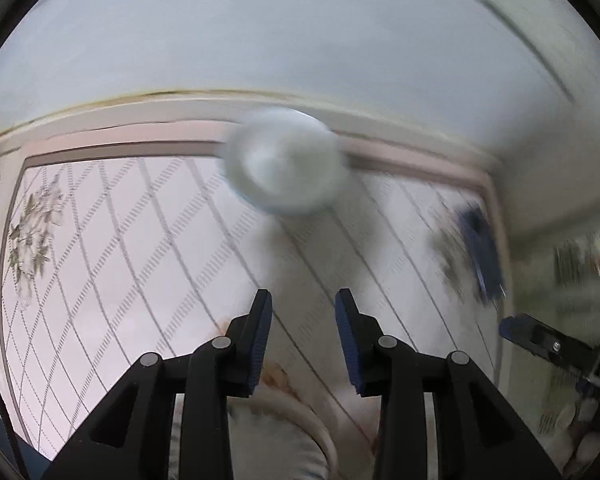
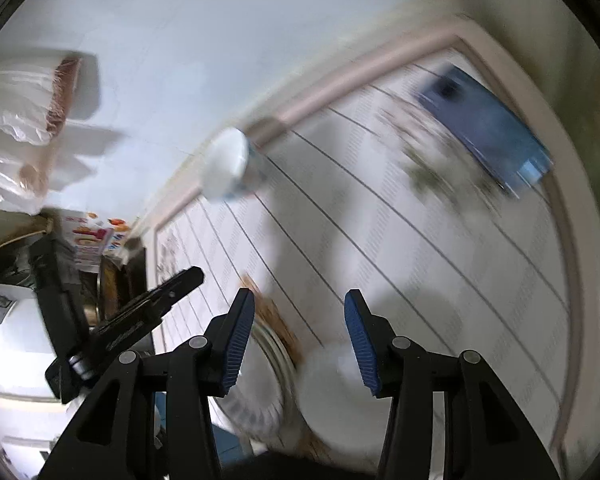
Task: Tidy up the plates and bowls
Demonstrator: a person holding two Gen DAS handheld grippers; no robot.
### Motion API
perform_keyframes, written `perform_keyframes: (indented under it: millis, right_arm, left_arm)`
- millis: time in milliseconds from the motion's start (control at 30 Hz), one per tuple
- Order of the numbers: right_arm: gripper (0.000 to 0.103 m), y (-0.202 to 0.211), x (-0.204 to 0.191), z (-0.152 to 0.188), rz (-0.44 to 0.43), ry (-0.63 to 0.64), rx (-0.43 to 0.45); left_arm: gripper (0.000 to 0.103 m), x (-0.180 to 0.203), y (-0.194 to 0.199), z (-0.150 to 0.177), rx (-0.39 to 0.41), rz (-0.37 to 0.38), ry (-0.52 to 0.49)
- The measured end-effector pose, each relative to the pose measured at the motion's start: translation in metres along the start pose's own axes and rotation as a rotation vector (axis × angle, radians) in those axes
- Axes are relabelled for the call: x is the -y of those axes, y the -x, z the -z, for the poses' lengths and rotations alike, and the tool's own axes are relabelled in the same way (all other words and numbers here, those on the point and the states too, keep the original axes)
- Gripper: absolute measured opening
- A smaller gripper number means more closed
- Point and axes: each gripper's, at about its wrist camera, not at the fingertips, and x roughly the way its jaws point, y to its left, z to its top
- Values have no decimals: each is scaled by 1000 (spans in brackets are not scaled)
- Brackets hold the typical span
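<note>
Both grippers hanging over the table, nothing in either one

Left gripper (image 1: pixel 303 300) and right gripper (image 2: pixel 299 300) both have jaws spread, empty. White bowl (image 1: pixel 284 160) sits at the far edge of the patterned tablecloth (image 1: pixel 120 240), well apart from both; a plate (image 2: pixel 260 396) lies right under the right gripper. Pretty blurry.

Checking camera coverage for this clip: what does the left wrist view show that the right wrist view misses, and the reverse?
Only the left wrist view shows the open left gripper head-on, with a beige-rimmed dish just under it.

Only the right wrist view shows the open right gripper, clear plastic bags by the wall and a colourful printed package.

Both show the white bowl at the far edge of the pink-bordered patterned tablecloth and a blurred blue rectangular object.
</note>
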Motion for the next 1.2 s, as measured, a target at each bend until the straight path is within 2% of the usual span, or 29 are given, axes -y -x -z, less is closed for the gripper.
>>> perform_keyframes:
  millis: [167,267,467,567,600,667,767,1033,1200]
  right_arm:
    - [50,-69,-32,-67,-11,34,-6]
    - [50,-116,-42,-103,-27,24,-48]
    - [50,-181,-50,-140,-16,7,-147]
    - [50,-199,-52,-146,-11,23,-177]
    - [49,-204,-53,-147,-9,29,-185]
    - [30,-211,-52,-146,9,49,-189]
    - [19,-217,-56,-147,52,86,-178]
    - [19,-209,-61,-134,78,111,-161]
    - [19,-189,-69,-120,79,119,-132]
  left_arm:
    - [30,-44,-39,-50,-63,-4,123]
    - [30,-55,-60,-71,-83,4,161]
    - [30,-63,-95,-87,-142,12,185]
    - [30,-65,-104,-90,-148,13,179]
    - [22,-65,-104,-91,-136,14,172]
    - [10,-60,-103,-87,-120,9,153]
    - [10,-55,-99,-84,-87,-19,129]
    - [10,-43,-84,-79,-57,-40,78]
    - [10,-31,-59,-67,-24,-19,50]
